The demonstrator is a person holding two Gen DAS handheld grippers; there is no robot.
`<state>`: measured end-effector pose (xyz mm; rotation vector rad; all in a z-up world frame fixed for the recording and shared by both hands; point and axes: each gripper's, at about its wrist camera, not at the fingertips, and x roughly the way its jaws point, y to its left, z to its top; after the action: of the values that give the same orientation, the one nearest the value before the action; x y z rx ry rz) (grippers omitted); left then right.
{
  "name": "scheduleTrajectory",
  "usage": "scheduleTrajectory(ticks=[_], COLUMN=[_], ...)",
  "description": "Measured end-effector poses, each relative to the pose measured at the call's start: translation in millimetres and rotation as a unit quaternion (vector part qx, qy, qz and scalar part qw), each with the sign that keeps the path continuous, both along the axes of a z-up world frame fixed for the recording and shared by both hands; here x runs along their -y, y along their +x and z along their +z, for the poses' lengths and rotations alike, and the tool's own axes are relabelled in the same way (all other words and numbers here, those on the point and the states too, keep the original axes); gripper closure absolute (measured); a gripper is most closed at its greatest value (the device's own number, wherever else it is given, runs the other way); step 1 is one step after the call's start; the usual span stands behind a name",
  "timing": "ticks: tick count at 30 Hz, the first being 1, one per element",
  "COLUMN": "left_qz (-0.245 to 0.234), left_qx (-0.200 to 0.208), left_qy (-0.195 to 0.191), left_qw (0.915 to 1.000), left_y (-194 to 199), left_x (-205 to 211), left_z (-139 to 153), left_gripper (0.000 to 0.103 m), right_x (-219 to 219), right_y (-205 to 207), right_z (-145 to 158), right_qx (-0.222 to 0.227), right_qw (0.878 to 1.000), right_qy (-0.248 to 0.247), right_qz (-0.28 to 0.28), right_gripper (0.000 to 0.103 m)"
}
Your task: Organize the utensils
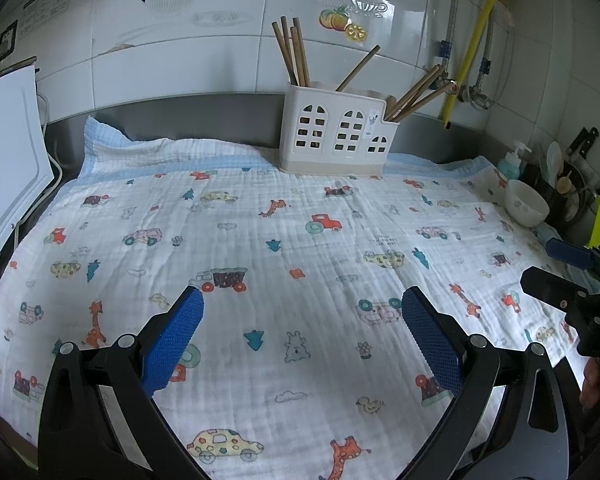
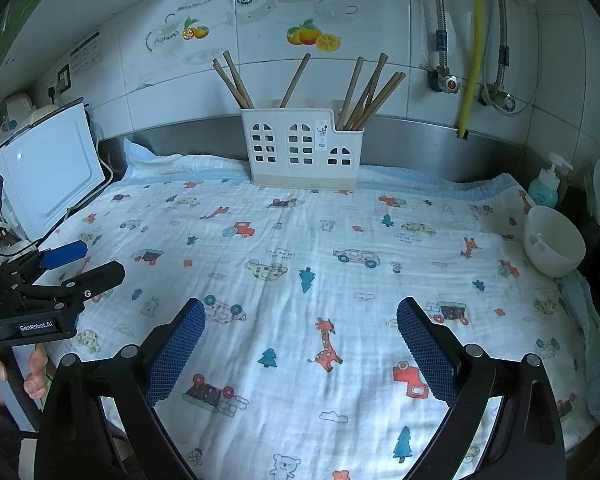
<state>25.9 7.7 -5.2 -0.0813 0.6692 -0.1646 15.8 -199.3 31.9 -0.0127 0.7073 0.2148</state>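
Chopsticks (image 2: 364, 92) fill the caddy (image 2: 304, 148); bowl (image 2: 554, 240) sits right, perhaps empty; both grippers' jaws apart.

Below me the worktop (image 2: 420, 136) shows only as a grey steel rim along the back, across the upper middle of both views. A white cloth (image 2: 340, 280) printed with cars, giraffes and trees covers nearly all of it. On the cloth, at the back centre, stands a white utensil holder (image 2: 300, 148) with brown chopsticks (image 2: 364, 92) sticking up from it. A white bowl (image 2: 554, 240) sits on the cloth's right edge. A teal soap bottle (image 2: 544, 188) stands just behind the bowl.
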Motion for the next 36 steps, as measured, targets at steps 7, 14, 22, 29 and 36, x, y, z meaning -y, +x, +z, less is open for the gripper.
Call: scheduleTrajectory(ticks=[7, 14, 22, 29, 36], left_qz=[-0.002, -0.002, -0.004, -0.005, -0.005], left_qx=[-0.001, -0.002, -0.005, -0.008, -0.010], left_qy=[0.002, 0.002, 0.002, 0.002, 0.002], left_qw=[1.0000, 1.0000, 1.0000, 1.0000, 0.9999], left_y=[0.2, -0.1, 0.3, 1.5, 2.9], left_x=[1.7, 2.5, 3.8, 3.6, 2.6], left_z=[-1.7, -1.9, -3.8, -6.0, -7.6], left_gripper=[0.005, 0.005, 0.005, 0.005, 0.005], right_x=[-0.5, 0.1, -1.0, -1.2, -2.8], right_y=[-0.4, -0.4, -1.1, -0.6, -1.4], right_z=[-0.7, -1.8, -3.3, -3.3, -5.1], right_qx=[-0.002, -0.001, -0.003, -0.003, -0.004], right_qw=[1.000, 1.000, 1.000, 1.000, 1.000], right_qy=[0.000, 0.002, 0.004, 0.003, 0.004], right_qz=[0.000, 0.000, 0.001, 0.000, 0.001], right_gripper=[0.010, 0.010, 0.010, 0.010, 0.010])
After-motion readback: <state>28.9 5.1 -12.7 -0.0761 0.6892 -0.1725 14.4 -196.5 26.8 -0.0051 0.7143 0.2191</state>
